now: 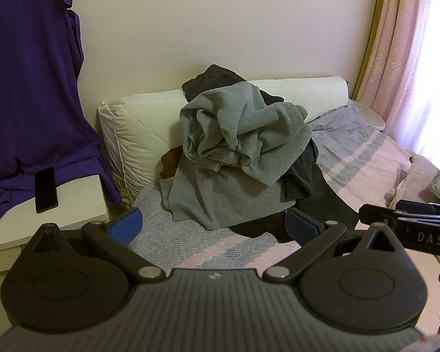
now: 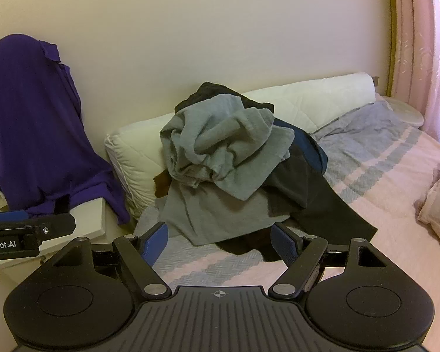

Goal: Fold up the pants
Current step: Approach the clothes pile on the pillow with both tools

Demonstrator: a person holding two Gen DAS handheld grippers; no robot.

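Nearest, the left gripper [image 1: 212,223] hovers above the bed with its blue-padded fingers [image 1: 125,225] spread wide and nothing between them; its body is ribbed dark plastic with two round black hubs. The right gripper [image 2: 219,242] is likewise spread apart and empty, held just beside the left one, each showing at the edge of the other's view. Below both lies a bedspread [image 2: 375,193] of woven herringbone cloth in pale pink and grey bands. Just past the fingertips, the pile of clothes [image 1: 237,158] sits in a rumpled heap: soft grey pants [image 2: 220,158] of sweatshirt-like knit are crumpled on top, one flat part trailing toward the grippers, with black garments [image 2: 316,202] and a bit of blue cloth underneath and to the right. Behind the heap, a quilted white pillow [image 1: 132,135] leans along the plain cream wall [image 1: 220,23]. Left of it, a purple shirt [image 1: 29,88] drapes over a white stand. Far right, a glossy pink curtain [image 1: 410,58] hangs.
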